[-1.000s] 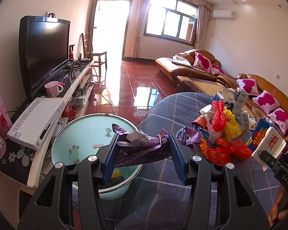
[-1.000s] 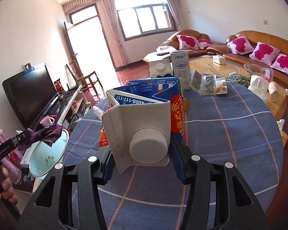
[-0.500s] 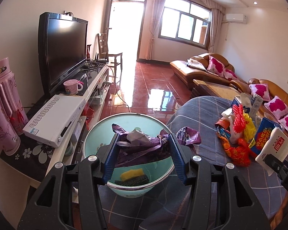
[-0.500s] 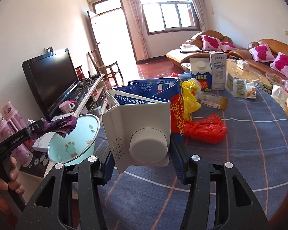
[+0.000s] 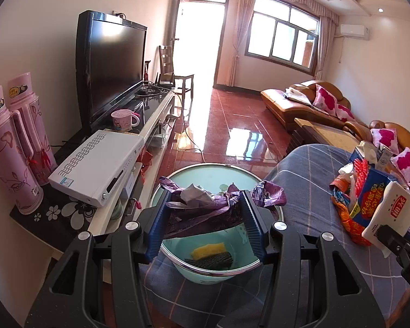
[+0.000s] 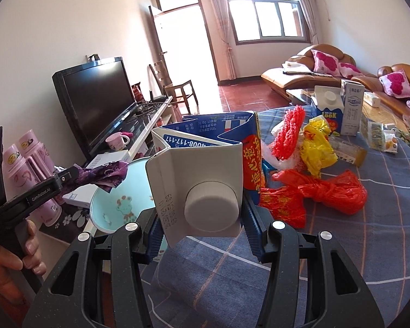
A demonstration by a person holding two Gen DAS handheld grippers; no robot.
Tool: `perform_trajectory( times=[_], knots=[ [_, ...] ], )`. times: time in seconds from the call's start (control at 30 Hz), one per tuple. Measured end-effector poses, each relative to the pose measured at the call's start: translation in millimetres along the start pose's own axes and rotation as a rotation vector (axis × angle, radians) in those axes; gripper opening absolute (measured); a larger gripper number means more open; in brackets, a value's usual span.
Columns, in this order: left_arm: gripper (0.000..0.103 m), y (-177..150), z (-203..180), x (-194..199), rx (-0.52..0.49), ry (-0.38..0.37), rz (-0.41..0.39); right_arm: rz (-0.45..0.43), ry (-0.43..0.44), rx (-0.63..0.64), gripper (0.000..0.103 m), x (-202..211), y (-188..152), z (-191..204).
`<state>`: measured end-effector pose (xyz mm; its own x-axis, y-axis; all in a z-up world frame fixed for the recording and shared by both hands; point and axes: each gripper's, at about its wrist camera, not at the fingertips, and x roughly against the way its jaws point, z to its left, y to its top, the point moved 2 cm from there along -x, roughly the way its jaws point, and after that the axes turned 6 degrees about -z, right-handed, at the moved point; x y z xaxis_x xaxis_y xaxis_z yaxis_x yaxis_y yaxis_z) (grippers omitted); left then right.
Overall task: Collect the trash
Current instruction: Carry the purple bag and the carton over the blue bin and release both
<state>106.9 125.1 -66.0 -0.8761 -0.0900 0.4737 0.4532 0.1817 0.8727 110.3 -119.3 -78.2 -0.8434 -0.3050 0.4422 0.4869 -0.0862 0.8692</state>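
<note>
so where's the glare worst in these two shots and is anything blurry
Left wrist view: the open doorway is blown out, with glare on the red floor tiles; the purple wrapper is sharp. Right wrist view: the doorway is overexposed too; the milk carton stays in focus; edges bend.

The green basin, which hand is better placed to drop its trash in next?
Left. The left gripper holds the purple wrapper right over the green basin, while the right gripper holds its carton over the table beside it.

Both the left gripper (image 5: 205,225) and right gripper (image 6: 202,222) are clamped, loaded.
</note>
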Motion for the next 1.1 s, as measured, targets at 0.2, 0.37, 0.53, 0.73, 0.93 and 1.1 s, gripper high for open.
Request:
perform_trajectory(
  times=[0.2,0.37,0.53,0.73,0.93,1.1],
  knots=[
    [0.051,2,12,-4,0.015,0.036,-0.005,0.008,0.032,0.030,0.051,-12,1,16],
    [0.051,-1,24,-12,0.034,0.065,0.018,0.032,0.068,0.048,0.050,-33,1,32],
    [0.051,-5,31,-20,0.042,0.092,0.035,0.049,0.100,0.064,0.051,-49,1,48],
    [0.051,-13,33,-33,0.036,0.114,0.070,0.102,0.142,0.073,0.051,-72,-3,64],
    [0.051,-21,32,-45,0.011,0.136,0.111,0.142,0.168,0.097,0.051,-92,-7,79],
    [0.051,-22,34,-47,0.002,0.151,0.114,0.186,0.183,0.108,0.051,-111,-10,85]
  ],
)
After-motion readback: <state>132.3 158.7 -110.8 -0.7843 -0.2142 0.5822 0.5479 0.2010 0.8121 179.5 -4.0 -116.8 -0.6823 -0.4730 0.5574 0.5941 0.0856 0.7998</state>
